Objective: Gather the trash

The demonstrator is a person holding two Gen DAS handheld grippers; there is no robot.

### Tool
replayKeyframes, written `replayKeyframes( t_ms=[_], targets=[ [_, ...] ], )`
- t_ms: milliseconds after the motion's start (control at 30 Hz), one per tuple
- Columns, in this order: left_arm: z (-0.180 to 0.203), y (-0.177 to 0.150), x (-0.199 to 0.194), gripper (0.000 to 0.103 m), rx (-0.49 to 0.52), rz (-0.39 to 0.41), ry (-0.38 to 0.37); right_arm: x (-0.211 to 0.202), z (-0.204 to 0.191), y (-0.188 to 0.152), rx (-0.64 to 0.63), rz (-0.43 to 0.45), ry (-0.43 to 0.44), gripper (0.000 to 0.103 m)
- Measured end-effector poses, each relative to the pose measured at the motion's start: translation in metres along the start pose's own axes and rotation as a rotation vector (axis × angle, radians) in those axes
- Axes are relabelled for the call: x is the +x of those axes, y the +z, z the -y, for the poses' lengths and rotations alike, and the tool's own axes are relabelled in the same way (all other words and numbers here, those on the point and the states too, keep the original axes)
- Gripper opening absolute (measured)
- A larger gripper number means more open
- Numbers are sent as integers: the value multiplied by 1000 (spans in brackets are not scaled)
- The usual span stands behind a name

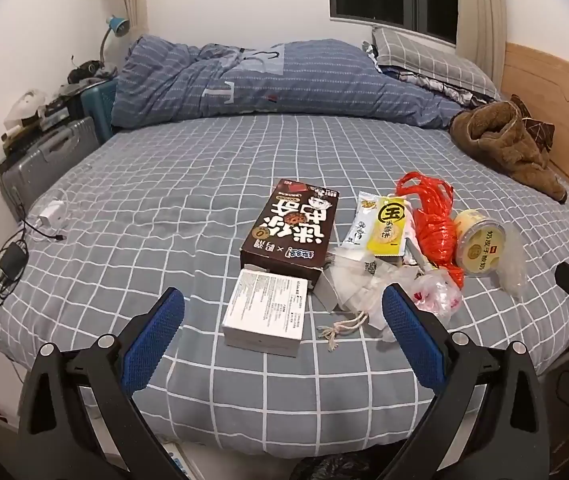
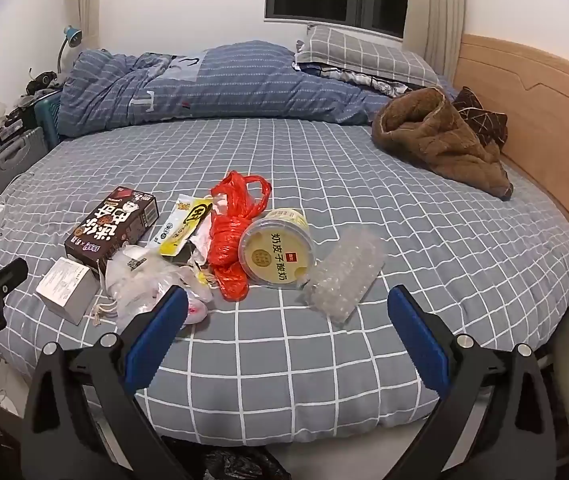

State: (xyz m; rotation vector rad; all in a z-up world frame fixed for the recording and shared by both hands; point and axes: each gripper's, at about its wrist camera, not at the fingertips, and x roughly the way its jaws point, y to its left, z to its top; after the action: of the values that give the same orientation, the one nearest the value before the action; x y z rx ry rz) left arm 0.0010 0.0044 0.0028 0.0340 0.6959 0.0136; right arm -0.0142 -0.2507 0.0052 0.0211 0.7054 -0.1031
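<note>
Orange plastic bag sits mid-heap on the bed, likely gathered for pickup; left tongs and right tongs hover spread wide, empty.

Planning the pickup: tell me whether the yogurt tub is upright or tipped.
Tipped. The yogurt tub lies on its side on the bed, its round printed lid facing the camera, beside the red bag.

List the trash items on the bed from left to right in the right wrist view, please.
White box → brown box → yellow packet → red bag → yogurt tub → bubble wrap.
</note>
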Motion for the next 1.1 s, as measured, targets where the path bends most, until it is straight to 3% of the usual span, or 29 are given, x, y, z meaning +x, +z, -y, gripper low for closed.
replayKeyframes(
  t_ms=[1100],
  targets=[
    [0,-4,6,97,15,-43,10,-1,-2,-2,-1,-12,-4,96]
  ],
)
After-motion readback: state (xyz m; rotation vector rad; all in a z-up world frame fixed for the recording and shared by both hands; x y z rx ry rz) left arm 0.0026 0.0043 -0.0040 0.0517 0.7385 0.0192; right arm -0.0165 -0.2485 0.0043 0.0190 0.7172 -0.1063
